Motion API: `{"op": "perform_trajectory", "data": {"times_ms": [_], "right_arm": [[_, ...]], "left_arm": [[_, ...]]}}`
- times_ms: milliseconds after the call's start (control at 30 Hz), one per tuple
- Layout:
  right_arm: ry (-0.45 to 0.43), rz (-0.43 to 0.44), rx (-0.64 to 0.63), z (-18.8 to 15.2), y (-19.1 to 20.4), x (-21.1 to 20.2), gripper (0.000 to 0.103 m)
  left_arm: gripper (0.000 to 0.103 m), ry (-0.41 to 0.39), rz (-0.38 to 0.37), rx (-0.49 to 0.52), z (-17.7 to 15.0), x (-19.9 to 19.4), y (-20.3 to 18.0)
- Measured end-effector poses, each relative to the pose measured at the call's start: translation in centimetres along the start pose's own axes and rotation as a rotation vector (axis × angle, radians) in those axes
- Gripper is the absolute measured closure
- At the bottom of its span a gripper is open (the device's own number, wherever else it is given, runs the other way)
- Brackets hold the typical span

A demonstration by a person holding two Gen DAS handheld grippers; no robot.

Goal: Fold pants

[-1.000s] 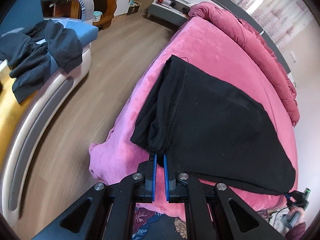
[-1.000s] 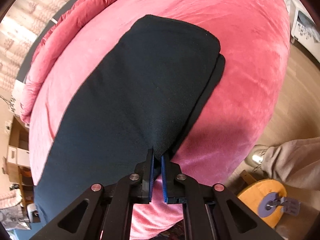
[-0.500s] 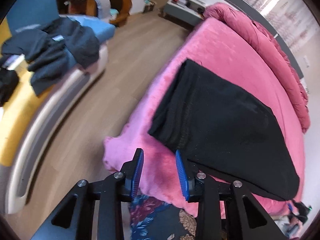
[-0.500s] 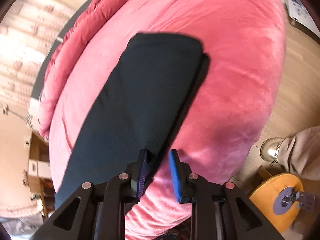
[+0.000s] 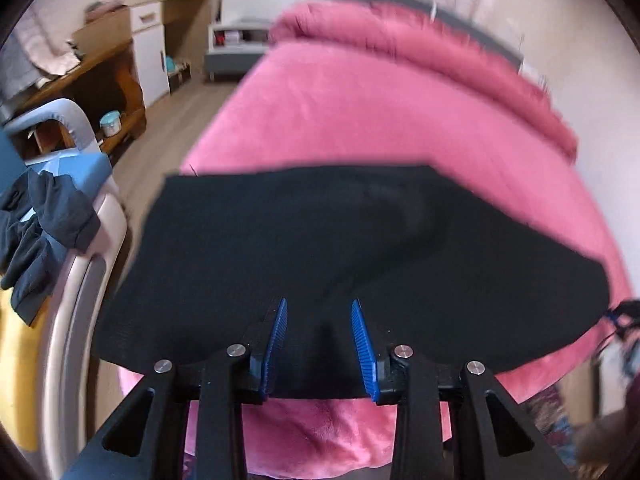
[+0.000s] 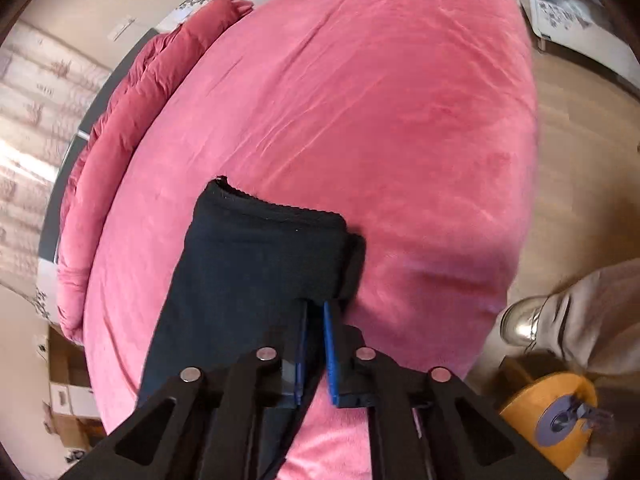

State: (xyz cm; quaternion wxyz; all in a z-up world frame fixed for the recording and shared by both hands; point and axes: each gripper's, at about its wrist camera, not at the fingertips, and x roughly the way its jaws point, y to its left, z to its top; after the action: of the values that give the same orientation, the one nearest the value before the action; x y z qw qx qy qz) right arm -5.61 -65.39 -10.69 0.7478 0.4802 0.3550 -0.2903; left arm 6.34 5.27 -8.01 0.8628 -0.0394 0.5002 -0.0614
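Note:
The black pants [image 5: 320,248] lie folded lengthwise on the pink bed [image 5: 360,112]. In the left wrist view my left gripper [image 5: 318,312] is open, its blue pads [image 5: 362,340] low over the pants' near edge, holding nothing. In the right wrist view the pants [image 6: 256,264] end in a ribbed hem toward the bed's middle. My right gripper [image 6: 314,312] has its jaws nearly together at the pants' near right edge, and black cloth sits between the pads.
A rolled pink duvet [image 5: 420,52] lies along the bed's far side. A grey chair with dark clothes [image 5: 36,232] stands left of the bed. A person's leg and shoe [image 6: 560,316] and a yellow round object [image 6: 556,416] are on the wood floor at right.
Both grippers let go of the pants. The left one opened wide and swung over the pants' long edge. The right one opened, moved along the cloth, and closed on its edge again.

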Motion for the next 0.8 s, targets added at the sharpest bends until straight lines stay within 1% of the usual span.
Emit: {"op": "perform_trajectory", "data": {"times_ms": [33,67,100,133,167,200,233,267,300,333,400,433,533,633,800], "right_arm": [[0.012,-0.035,-0.013,-0.1,0.0,0.3,0.098],[0.025,-0.065,-0.018,-0.1,-0.2,0.7,0.098],[0.037,-0.066,-0.010,0.0,-0.5,1.0,0.098],[0.045,-0.059,-0.004,0.1,-0.8,1.2,0.098],[0.043,-0.050,-0.013,0.2,-0.9,1.0,0.098],[0.044,-0.042,-0.018,0.2,-0.9,0.9,0.096],[0.044,-0.034,-0.018,0.2,-1.0,0.7,0.084],[0.045,-0.024,-0.005,0.1,-1.4,0.2,0.078],[0.047,0.004,0.009,-0.3,-1.9,-0.3,0.073],[0.052,0.068,0.038,-0.7,-2.6,-0.9,0.073],[0.070,0.152,0.069,-1.6,-3.1,-1.4,0.068],[0.084,0.196,0.080,-2.1,-3.4,-1.5,0.067],[0.095,0.255,0.102,-3.2,-4.0,-1.4,0.066],[0.092,0.276,0.156,-3.2,-4.5,-0.5,0.066],[0.076,0.281,0.204,-2.9,-4.6,1.1,0.066]], "left_arm": [[0.069,0.044,0.022,0.013,-0.3,1.2,-0.2],[0.070,0.088,0.065,0.013,-1.0,2.5,0.0],[0.073,0.114,0.068,0.006,-1.5,3.2,0.4],[0.073,0.128,0.064,-0.010,-2.1,3.5,0.9],[0.074,0.119,0.055,-0.021,-2.8,3.4,1.4],[0.074,0.111,0.052,-0.013,-3.0,3.1,1.5],[0.074,0.109,0.050,-0.005,-3.2,2.8,1.6],[0.074,0.108,0.038,-0.015,-3.2,2.5,1.7],[0.074,0.102,0.020,-0.031,-3.0,2.1,1.8],[0.074,0.087,0.005,-0.046,-2.8,1.7,1.9],[0.074,0.042,-0.036,-0.069,-2.3,0.5,1.9],[0.074,0.024,-0.060,-0.069,-2.0,0.0,1.5],[0.075,-0.005,-0.089,-0.038,-1.5,-0.7,0.0],[0.074,0.000,-0.126,-0.024,-1.2,-0.6,-2.3],[0.071,0.047,-0.131,0.019,-1.7,0.2,-5.1]]}}
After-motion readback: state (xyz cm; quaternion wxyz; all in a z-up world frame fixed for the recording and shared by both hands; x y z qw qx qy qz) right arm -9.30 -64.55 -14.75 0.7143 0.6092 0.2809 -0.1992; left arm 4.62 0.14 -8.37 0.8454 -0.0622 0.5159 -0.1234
